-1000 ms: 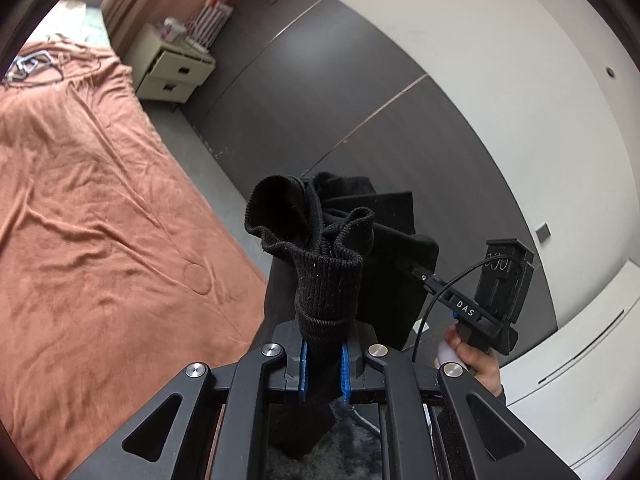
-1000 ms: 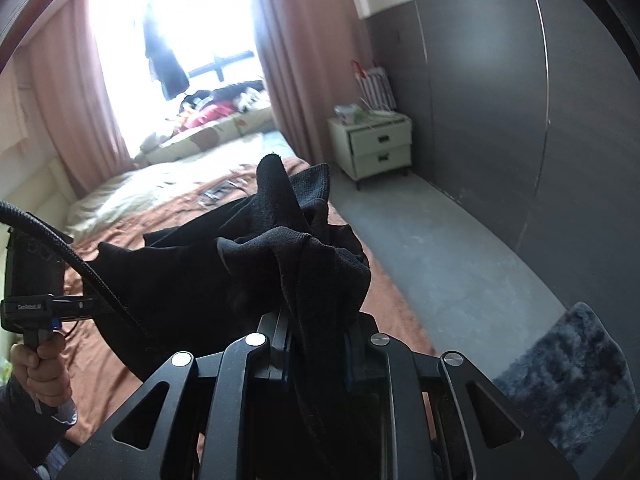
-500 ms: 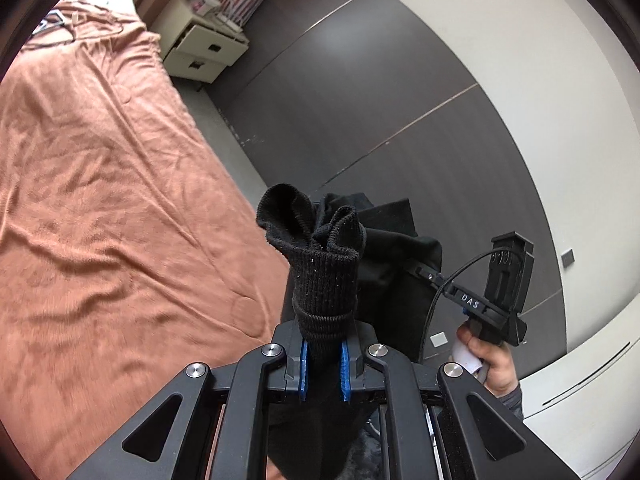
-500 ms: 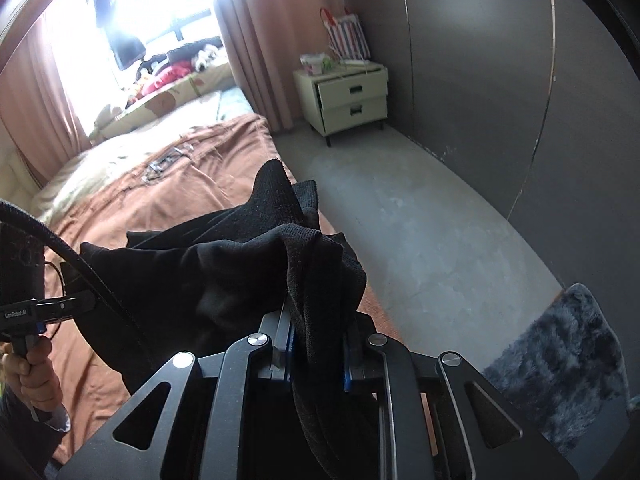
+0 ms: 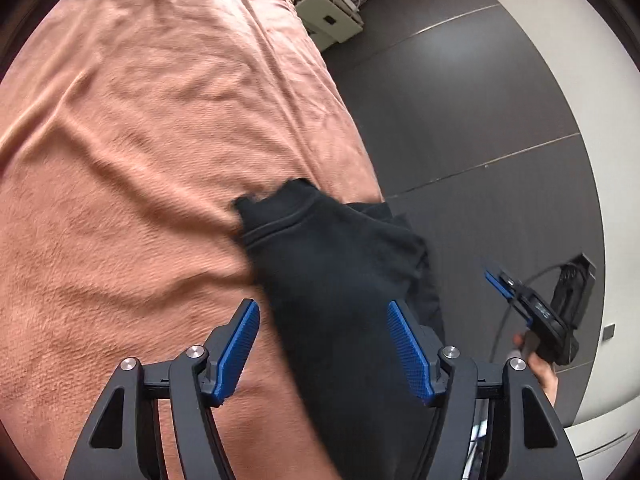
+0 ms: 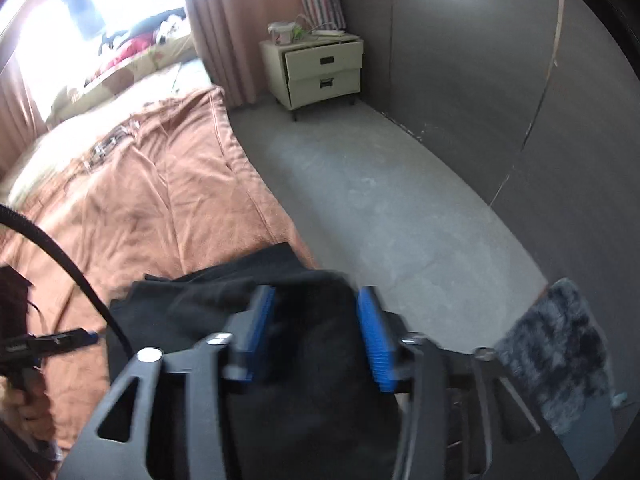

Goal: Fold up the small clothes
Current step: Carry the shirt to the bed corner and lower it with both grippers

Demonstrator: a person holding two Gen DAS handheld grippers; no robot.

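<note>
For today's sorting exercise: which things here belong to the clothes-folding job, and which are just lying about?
Belong to the job:
black garment
brown bedspread
left claw, opening
right claw, opening

Just lying about:
cream nightstand
striped bag
grey shaggy rug

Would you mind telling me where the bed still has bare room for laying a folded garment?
The brown blanket lies bare from the black garment up toward the nightstand end, and left of the left tool. It is crowded at the near edge, where the garment sits between both opening tools.
</note>
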